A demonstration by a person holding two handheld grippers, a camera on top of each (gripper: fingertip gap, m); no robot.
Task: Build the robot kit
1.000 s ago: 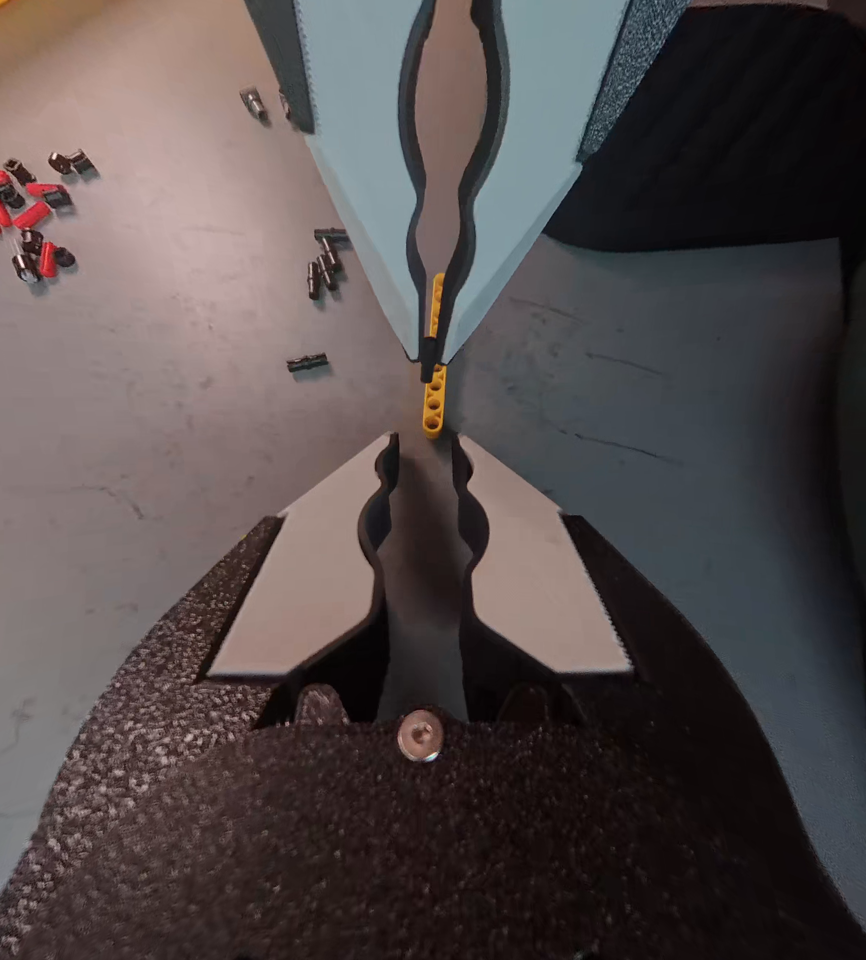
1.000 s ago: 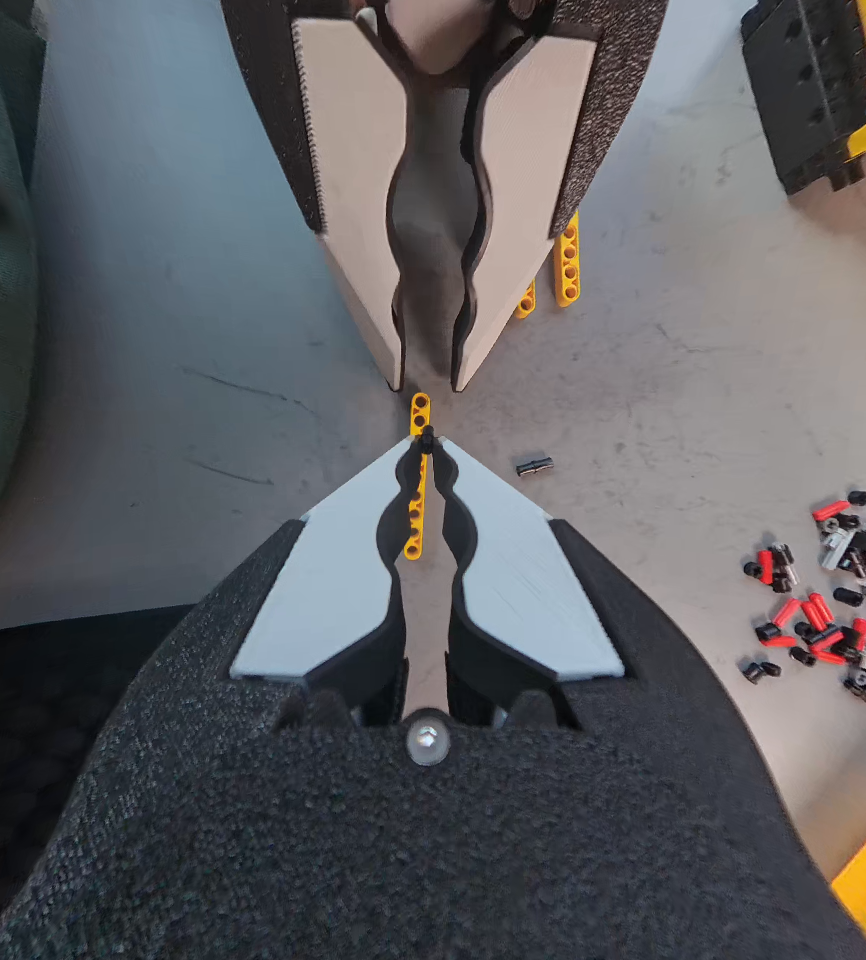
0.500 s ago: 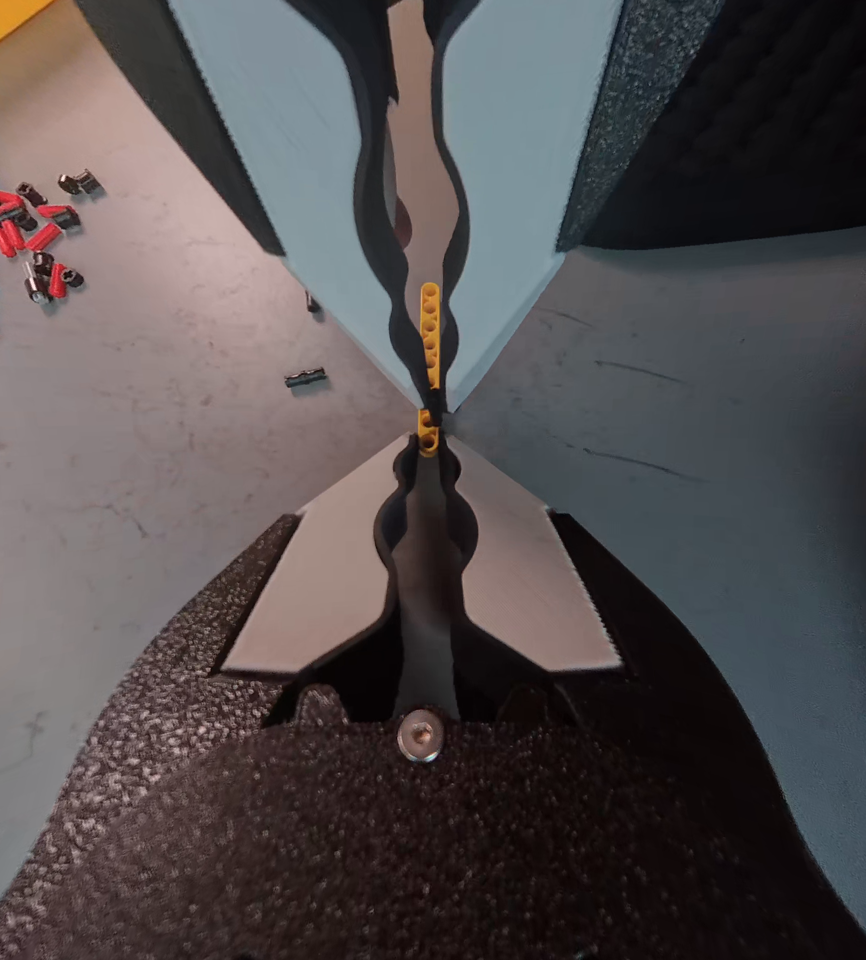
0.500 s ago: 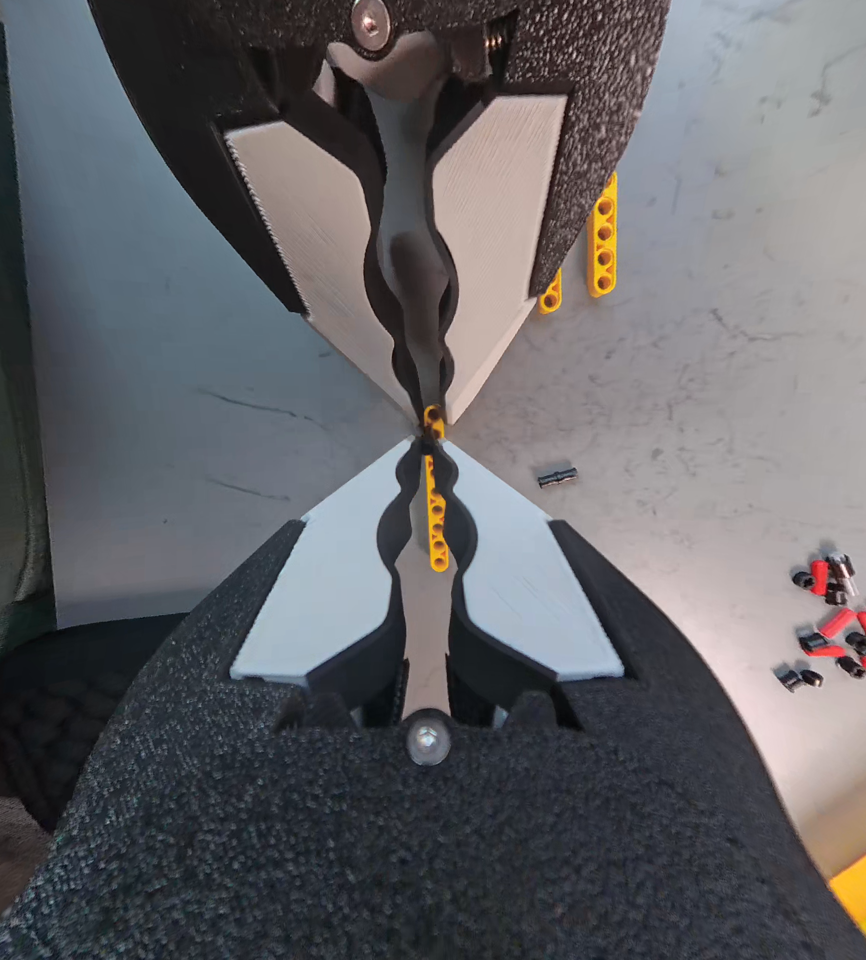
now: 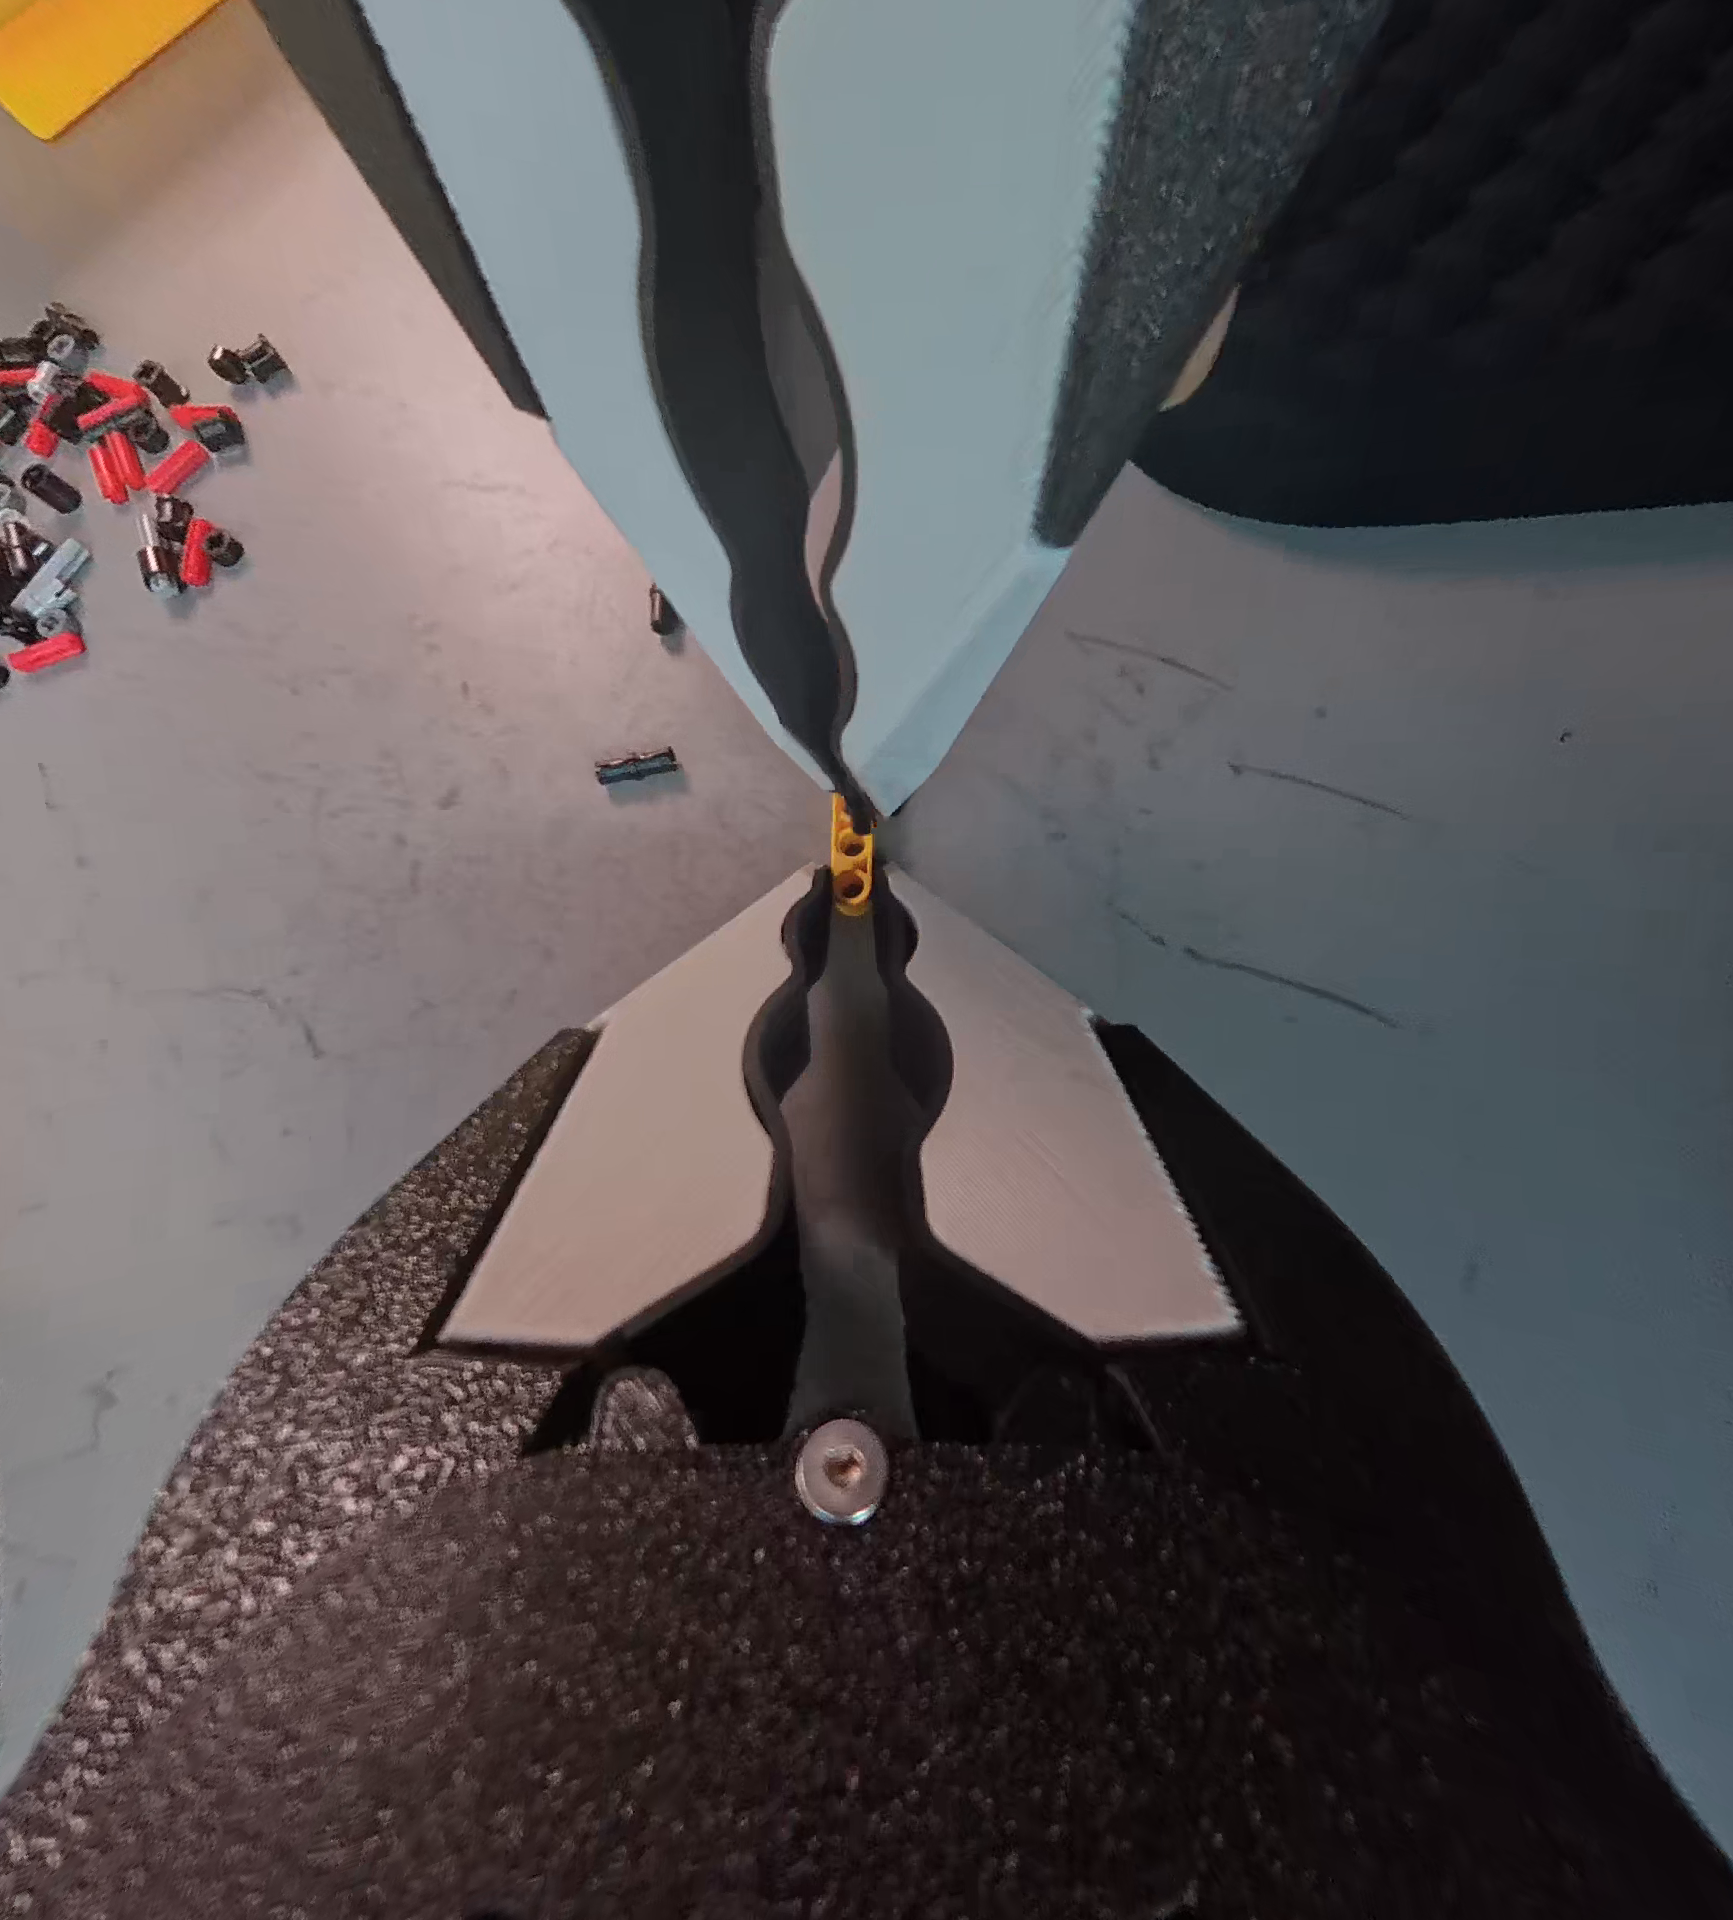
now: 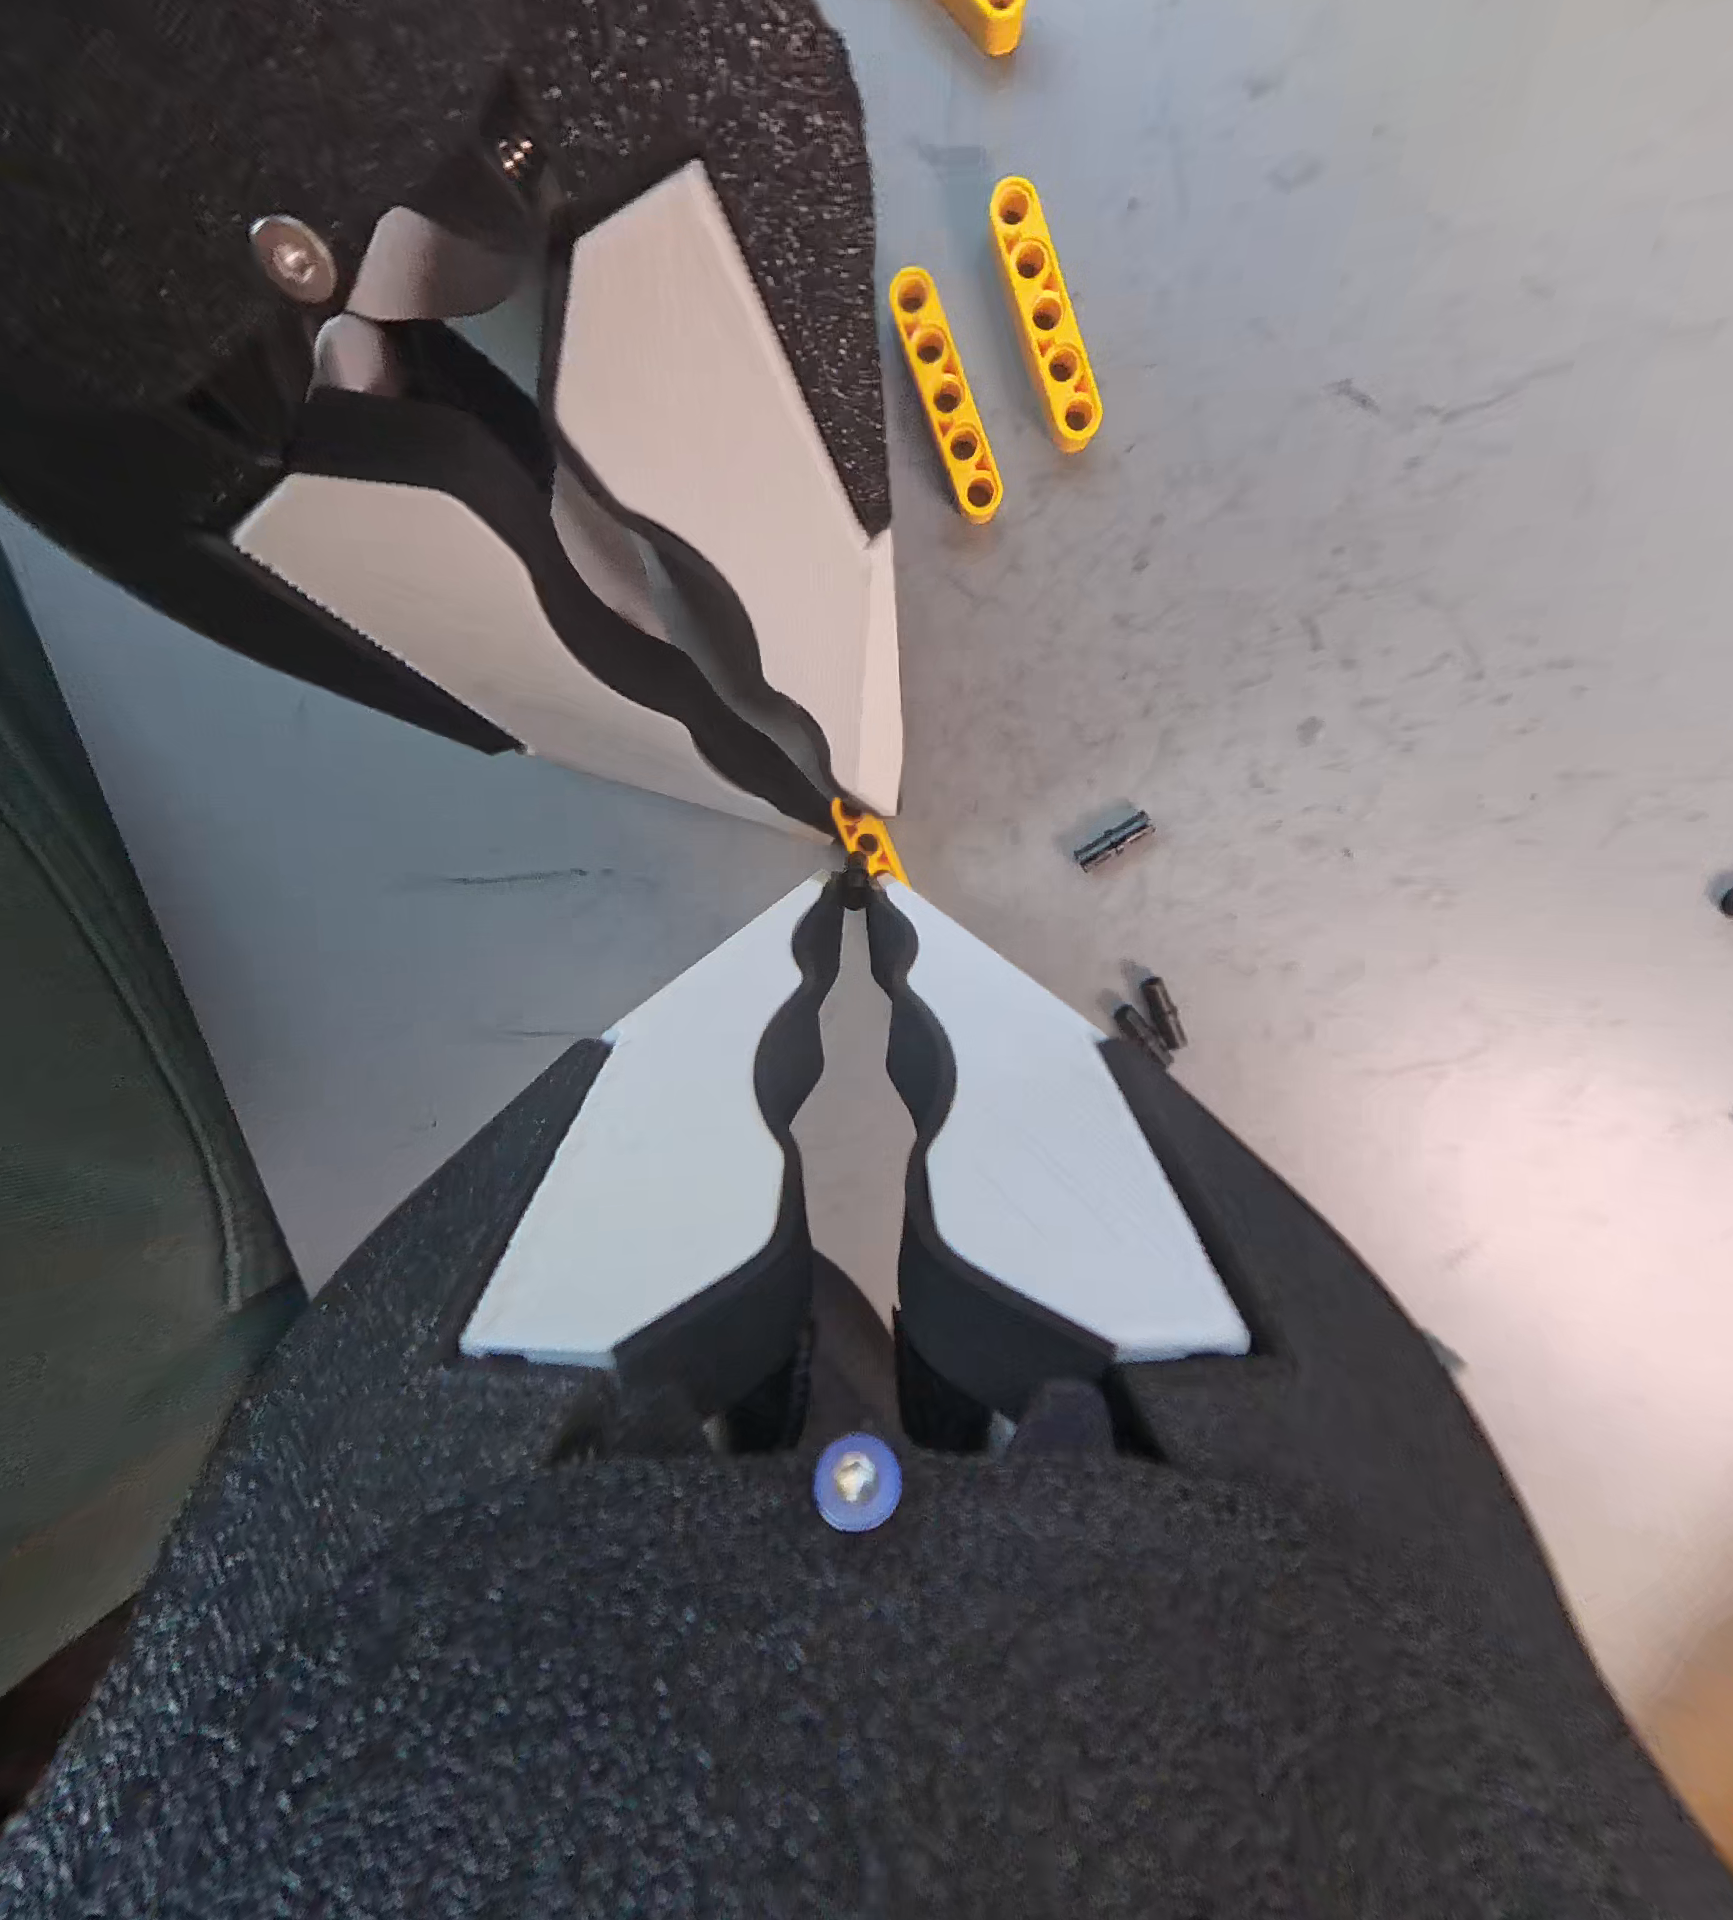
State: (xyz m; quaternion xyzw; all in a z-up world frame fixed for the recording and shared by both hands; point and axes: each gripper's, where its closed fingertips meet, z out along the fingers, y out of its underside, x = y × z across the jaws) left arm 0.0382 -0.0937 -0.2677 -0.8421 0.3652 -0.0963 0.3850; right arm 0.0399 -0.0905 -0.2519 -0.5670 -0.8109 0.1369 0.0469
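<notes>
Both grippers have closed in tip to tip since the earlier frame. Left gripper (image 5: 851, 883) clamps one end of the yellow beam (image 5: 853, 868); right gripper (image 6: 854, 891) pinches a small black pin (image 6: 855, 885) against the beam, above the grey table (image 6: 1361, 644). Two spare yellow beams (image 6: 1044, 312) lie beyond.

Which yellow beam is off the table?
The beam pinched between both grippers' tips. The other two whole beams lie flat, side by side, beyond them.
</notes>
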